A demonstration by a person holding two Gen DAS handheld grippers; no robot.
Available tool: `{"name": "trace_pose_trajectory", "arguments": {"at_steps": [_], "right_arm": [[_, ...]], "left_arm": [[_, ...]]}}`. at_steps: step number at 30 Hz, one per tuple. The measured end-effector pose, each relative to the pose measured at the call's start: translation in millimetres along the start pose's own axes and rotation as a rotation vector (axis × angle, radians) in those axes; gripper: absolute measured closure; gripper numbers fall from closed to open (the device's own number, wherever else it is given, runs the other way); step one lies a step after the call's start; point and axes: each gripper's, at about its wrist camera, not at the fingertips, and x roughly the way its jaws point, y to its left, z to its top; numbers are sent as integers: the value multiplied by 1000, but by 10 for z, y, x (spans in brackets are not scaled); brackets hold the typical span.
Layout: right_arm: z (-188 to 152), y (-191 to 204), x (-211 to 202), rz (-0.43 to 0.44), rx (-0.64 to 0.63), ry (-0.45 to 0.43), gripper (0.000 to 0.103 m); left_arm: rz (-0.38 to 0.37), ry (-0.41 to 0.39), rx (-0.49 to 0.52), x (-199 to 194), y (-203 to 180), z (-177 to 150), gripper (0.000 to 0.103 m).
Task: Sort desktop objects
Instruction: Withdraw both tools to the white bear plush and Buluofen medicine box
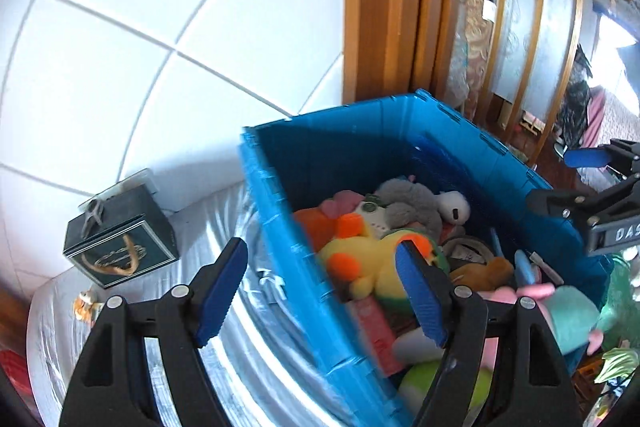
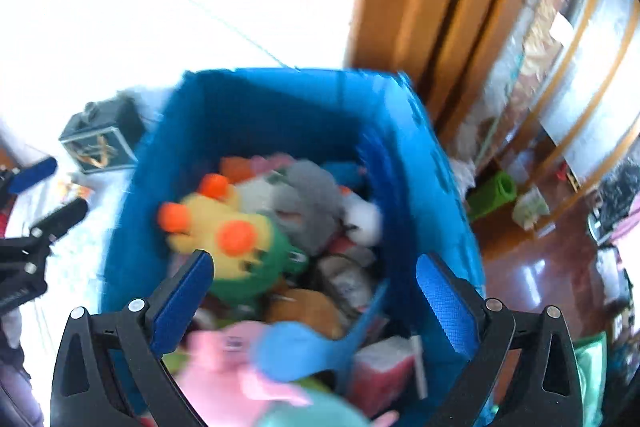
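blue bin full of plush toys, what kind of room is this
Most likely a lived-in home, not a lab or shop. The blue bin of soft toys stands on a cloth-covered surface against a white tiled wall, beside a wooden door frame and a polished wood floor.

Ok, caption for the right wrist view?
Open right gripper above a blue crate filled with plush toys, yellow-and-green plush on top.

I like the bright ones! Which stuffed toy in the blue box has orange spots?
The yellow plush with a green body, atop the pile in the blue box. The grey plush beside it has none.
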Motion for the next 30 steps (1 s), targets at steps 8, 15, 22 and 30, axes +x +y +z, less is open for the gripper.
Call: {"name": "trace_pose_trajectory", "arguments": {"at_steps": [8, 15, 22, 30], "right_arm": [[142, 1364, -463, 126, -81, -84, 0], [248, 2647, -281, 245, -156, -80, 0], [252, 3742, 557, 336, -173, 27, 0], [163, 4768, 1786, 375, -212, 132, 0]], "left_arm": [[95, -41, -82, -601, 1183, -578, 24], [229, -6, -198, -813, 2476, -1128, 24], [346, 72, -315, -663, 3675, -1686, 24], [406, 162, -462, -58, 4866, -2338, 24]]}}
